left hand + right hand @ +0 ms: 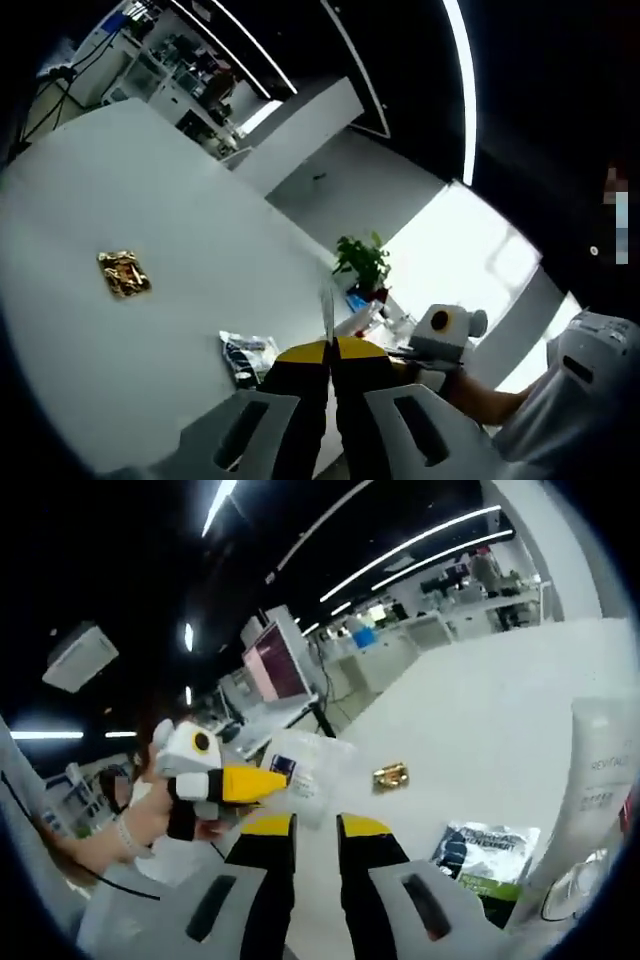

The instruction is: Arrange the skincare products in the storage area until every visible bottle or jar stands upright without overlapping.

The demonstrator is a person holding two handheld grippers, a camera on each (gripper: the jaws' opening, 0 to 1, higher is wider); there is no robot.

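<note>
Left gripper (331, 350) raised over the white table (120, 220), jaws nearly closed, holding nothing. Right gripper (304, 825) at 6 o'clock, jaws slightly parted, empty.

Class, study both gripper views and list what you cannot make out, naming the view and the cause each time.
- White tube, right gripper view: cut off by the picture's right edge; its print is too small to read.
- Dark sachet, right gripper view: its lower end is cut off by the tube.
- Sachet, left gripper view: partly behind the left hand-held gripper.
- Gold packet, left gripper view: too small to identify.
</note>
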